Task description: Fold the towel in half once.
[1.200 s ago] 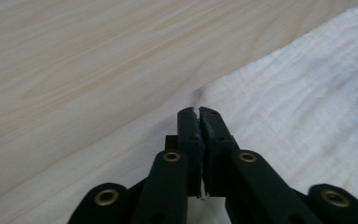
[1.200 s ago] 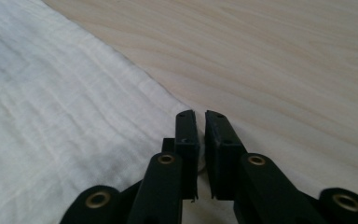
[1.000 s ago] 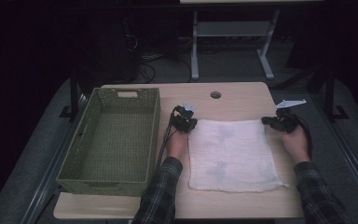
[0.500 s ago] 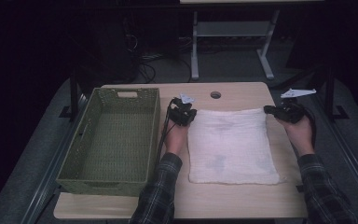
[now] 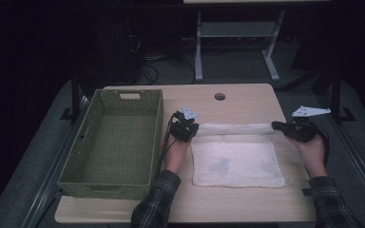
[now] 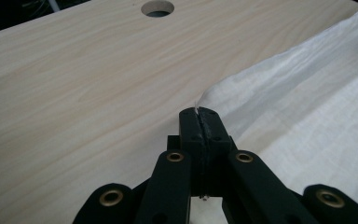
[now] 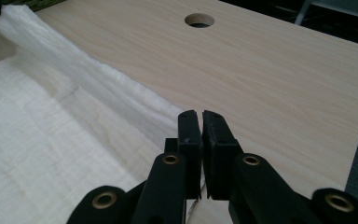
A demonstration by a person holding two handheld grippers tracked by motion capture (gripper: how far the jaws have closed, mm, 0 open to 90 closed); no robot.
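In the high view a white cloth lies at the centre of the table, right of the green basket that fills the left part of the frame. The cloth's far edge is lifted into a taut band running across the frame between the two grippers.

The left gripper sits at the band's left end, the right gripper at its right end.

In the left gripper view the jaws are pressed together low in the frame, a thin sliver of cloth nipped between the tips; the rest spreads to the right.

In the right gripper view the jaws are almost together, with the cloth corner caught lower down between them; the fabric stretches to the upper left.
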